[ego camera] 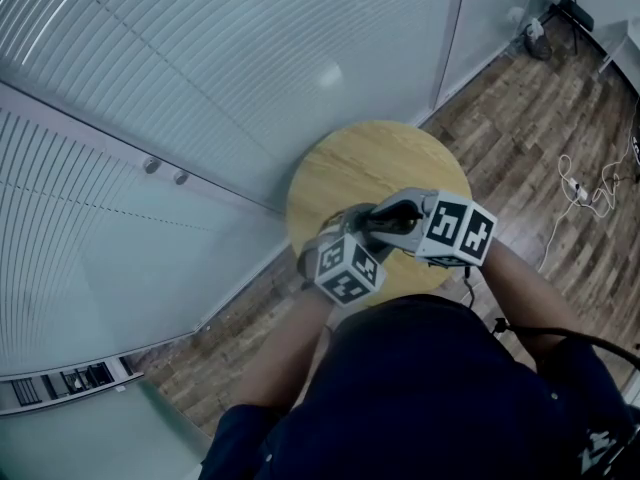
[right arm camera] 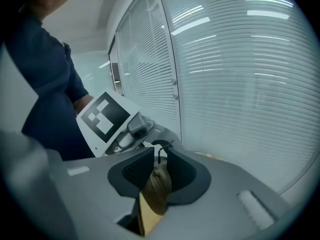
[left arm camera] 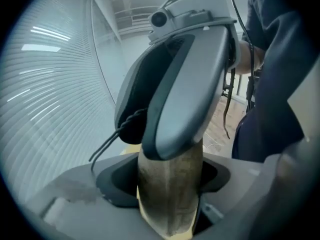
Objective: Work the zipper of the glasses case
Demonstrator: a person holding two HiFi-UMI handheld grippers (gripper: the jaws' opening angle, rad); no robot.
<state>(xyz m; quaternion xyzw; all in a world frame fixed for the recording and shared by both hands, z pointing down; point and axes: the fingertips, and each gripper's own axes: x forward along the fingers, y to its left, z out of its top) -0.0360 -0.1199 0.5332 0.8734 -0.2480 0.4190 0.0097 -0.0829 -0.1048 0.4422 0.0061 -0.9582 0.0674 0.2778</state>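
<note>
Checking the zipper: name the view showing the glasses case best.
Left gripper view: the glasses case fills the gap between the jaws. Right gripper view shows only its tip; head view hardly shows it.

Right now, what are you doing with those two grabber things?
A person above a round wooden table holds a gripper in each hand. The left gripper clamps a brown glasses case. The right gripper pinches the case's end, by a dark cord. Whether the zipper is open can't be seen.
</note>
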